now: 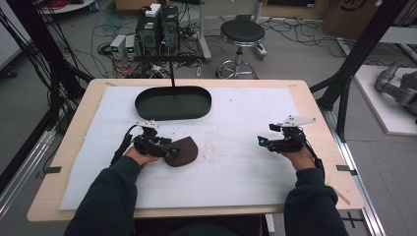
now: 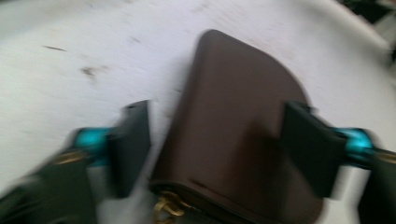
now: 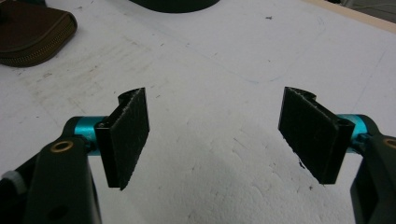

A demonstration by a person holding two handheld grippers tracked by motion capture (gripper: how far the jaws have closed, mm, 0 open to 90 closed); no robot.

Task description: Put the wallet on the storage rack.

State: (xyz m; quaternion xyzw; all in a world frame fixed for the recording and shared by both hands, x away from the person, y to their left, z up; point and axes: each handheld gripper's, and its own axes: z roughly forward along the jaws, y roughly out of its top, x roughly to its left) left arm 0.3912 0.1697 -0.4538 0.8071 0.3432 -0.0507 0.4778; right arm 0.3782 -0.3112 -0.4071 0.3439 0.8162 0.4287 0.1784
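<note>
The brown pouch (image 1: 181,151) lies flat on the white mat (image 1: 236,172), in front of the black tray (image 1: 173,103). The left gripper (image 1: 172,148) is right at it, far nearer than the right gripper (image 1: 260,141). In the left gripper view its jaws stand wide, one on each side of the pouch, whose long side runs straight away between them. I think the left one will close on it next. The right gripper's jaws are wide too, with nothing between them.

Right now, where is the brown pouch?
In the high view the pouch lies on the white mat, left of centre, in front of the black tray, with the open left gripper straddling its left end.
</note>
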